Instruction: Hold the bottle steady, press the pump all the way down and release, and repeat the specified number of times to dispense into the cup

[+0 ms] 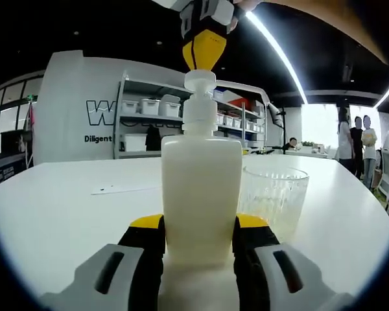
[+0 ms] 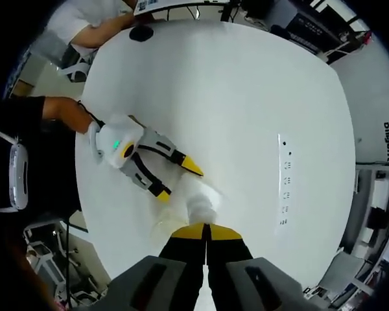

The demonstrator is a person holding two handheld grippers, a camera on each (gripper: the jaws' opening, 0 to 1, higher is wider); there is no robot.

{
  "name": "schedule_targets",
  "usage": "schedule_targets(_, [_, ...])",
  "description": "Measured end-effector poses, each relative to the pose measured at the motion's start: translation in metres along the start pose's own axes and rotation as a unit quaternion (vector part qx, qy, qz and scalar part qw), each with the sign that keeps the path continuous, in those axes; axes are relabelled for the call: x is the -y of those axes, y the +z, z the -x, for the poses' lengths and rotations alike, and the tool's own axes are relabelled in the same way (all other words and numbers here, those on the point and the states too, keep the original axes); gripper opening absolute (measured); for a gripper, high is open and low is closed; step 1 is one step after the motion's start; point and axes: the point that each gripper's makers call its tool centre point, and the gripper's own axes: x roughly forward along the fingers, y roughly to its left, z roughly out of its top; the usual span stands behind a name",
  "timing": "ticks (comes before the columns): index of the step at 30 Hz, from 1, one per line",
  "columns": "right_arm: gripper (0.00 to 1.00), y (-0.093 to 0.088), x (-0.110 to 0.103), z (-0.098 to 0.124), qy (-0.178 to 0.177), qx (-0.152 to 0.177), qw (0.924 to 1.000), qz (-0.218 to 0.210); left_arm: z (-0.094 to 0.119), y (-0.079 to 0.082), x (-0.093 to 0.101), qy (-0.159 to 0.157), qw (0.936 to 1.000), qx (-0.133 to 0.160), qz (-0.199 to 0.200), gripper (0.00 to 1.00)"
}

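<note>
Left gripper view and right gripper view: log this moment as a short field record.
bottle: white plastic pump bottle, upright on the white round table
left claw: left claw shut on the bottle's base, one yellow-tipped jaw on each side
right claw: right claw shut, tips above the white pump head, seemingly on it
cup: clear ribbed glass cup beside the bottle, under the spout side; contents cannot be told
table extras: white power strip, sheet of paper
background: shelving with bins
</note>
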Motion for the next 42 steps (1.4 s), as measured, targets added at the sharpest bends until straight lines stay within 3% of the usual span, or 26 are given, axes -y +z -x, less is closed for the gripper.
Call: schedule_targets(42, [0.00,0.0007,-0.0006,-0.0020,0.002,-0.010,0.9999,0.001,-0.0019,0.0005,-0.0024,0.001,1.0000,-0.002,0.002,0.39])
